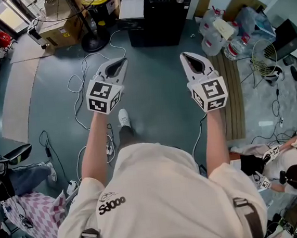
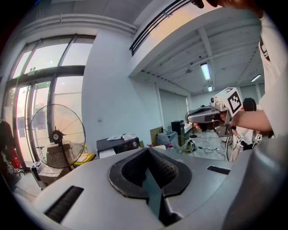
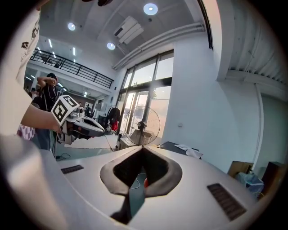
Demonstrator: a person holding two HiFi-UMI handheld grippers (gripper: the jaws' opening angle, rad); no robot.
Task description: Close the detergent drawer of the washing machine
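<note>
You hold both grippers out roughly level in front of your body, over a smooth grey-green floor. In the head view the left gripper sits at 11 o'clock and the right gripper at 1 o'clock. They are well apart and both point toward 12 o'clock. Each has a smooth, rounded light-grey shell that tapers to the tips, and a cube with black-and-white square markers at its rear. Left claw: closed tip to tip, with nothing between. Its dark pads carry a fine dimpled texture and frame a teardrop-shaped hollow. Right claw: likewise closed and empty, with matt dark pads around the same hollow. A boxy black cabinet stands at 12 o'clock in the head view. Brown cardboard boxes lie at 11 o'clock and clear plastic jugs at 1 o'clock. Thin white cables loop across the floor at 10 o'clock. In the left gripper view a round wire-guard fan stands at 9 o'clock, in front of tall glazed windows. The drawer cannot be made out in any view.
</note>
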